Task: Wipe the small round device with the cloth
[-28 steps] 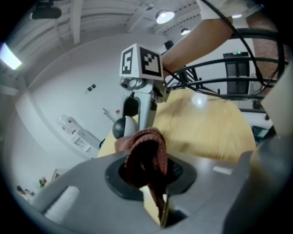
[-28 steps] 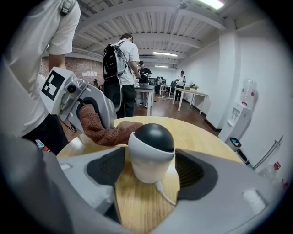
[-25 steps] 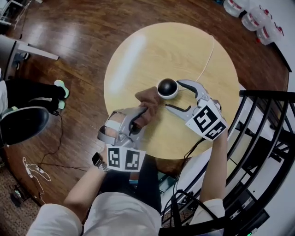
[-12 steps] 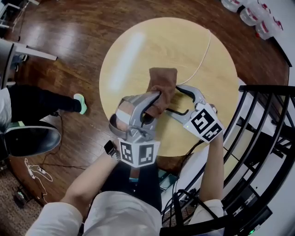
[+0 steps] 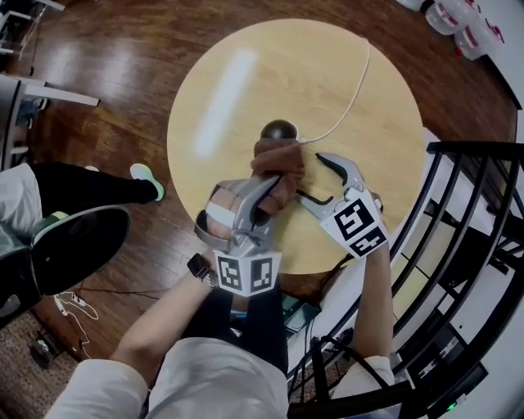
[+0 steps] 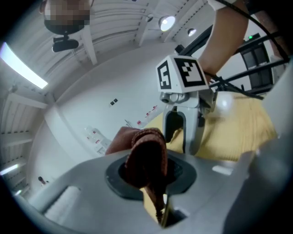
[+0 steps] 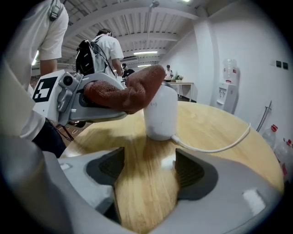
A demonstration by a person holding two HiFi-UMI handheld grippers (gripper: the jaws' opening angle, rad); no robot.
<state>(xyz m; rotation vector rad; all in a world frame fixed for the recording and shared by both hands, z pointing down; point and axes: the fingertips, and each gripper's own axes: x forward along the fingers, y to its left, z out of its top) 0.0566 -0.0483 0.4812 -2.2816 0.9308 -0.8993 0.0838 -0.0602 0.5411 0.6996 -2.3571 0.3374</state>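
The small round device (image 5: pixel 279 129) stands mid-table, white-bodied (image 7: pixel 160 114) with a dark top, and a white cable (image 5: pixel 348 98) runs off to the far right. A brown cloth (image 5: pixel 278 164) lies over its near side and top (image 7: pixel 130 93). My left gripper (image 5: pixel 270 186) is shut on that cloth (image 6: pixel 146 153), which bunches between its jaws. The right gripper (image 5: pixel 313 176) stands open just right of the device, which rises ahead of its jaws and not between them (image 7: pixel 146 169). The cloth hides the device's near half in the head view.
The round wooden table (image 5: pixel 246 74) stands on dark wood floor. A black metal railing (image 5: pixel 471 213) runs along the right. White bottles (image 5: pixel 454 20) sit at the far right. A bystander's legs and shoes (image 5: pixel 123 184) are at the left. People stand behind in the right gripper view.
The left gripper carried the cloth from the device's left side up over it, then drew it nearer, so the dark top shows again. The right gripper stayed open beside the device.
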